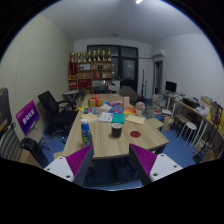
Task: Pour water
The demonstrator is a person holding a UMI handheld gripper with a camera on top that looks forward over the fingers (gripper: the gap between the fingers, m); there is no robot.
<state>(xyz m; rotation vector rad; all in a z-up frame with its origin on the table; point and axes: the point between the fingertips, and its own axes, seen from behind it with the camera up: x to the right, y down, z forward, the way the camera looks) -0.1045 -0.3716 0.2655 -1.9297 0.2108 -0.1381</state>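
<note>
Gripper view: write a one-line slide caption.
Open gripper held well back from a cluttered wooden table in an office, nothing between its fingers.

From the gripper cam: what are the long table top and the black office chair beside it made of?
Long pale table top: looks like light wood or wood-look laminate, matte, with an even tan tone and no glare. Black office chair: dark, dull surface, probably fabric or mesh over plastic; too small to tell. The gripper is open, its fingers spread short of the table, holding nothing.
</note>
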